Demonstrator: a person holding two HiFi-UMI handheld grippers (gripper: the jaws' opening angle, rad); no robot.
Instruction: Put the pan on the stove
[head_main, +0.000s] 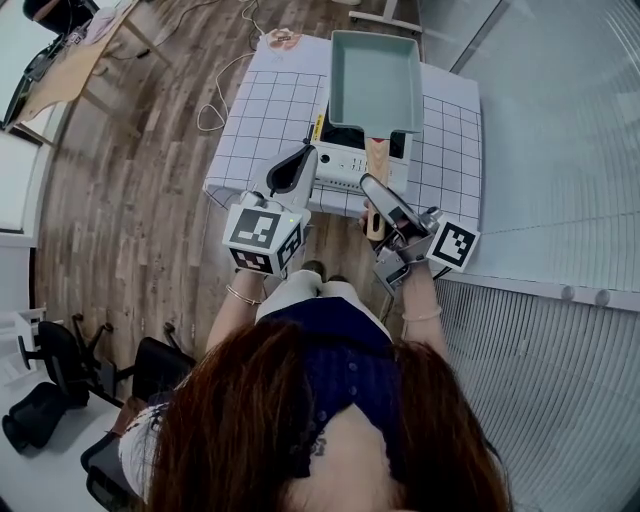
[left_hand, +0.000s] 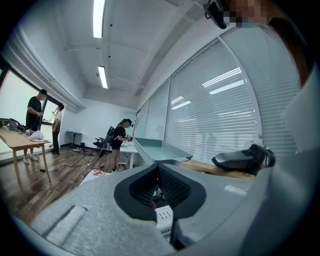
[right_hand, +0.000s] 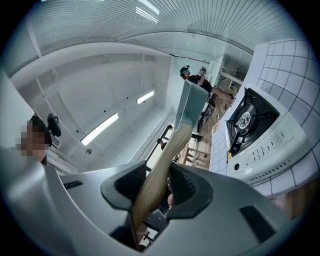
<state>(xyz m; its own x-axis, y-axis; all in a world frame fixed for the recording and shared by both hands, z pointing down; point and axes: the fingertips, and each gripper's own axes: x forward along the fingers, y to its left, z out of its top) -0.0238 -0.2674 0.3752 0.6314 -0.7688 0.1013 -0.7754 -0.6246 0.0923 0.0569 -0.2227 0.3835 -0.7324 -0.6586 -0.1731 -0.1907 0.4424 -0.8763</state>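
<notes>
Over the far side of the stove (head_main: 345, 160), at its 12 o'clock in the head view, the rectangular teal pan (head_main: 375, 70) hangs in the air, empty, its wooden handle (head_main: 377, 165) running back toward 6 o'clock across the stove's control front. The right gripper (head_main: 372, 188) has its jaws closed on that handle; in its own view the pads press both sides of the pale wood (right_hand: 160, 165) and the pan (right_hand: 192, 105) stands off at 12 o'clock, clear of the bare burner on the stove (right_hand: 250, 125) at 3 o'clock. The left gripper (head_main: 298, 158) sits at 9 o'clock of the handle, just beside the stove's left front corner, touching neither. In the left gripper view its jaws (left_hand: 157, 175) stand closed together with nothing between them, and the pan (left_hand: 160, 150) shows beyond at 12 o'clock with its underside lifted off the table. The stove stands near the front edge of the grid-marked table (head_main: 270, 110). A white cable (head_main: 215, 105) loops on the wooden floor at the table's 9 o'clock.
</notes>
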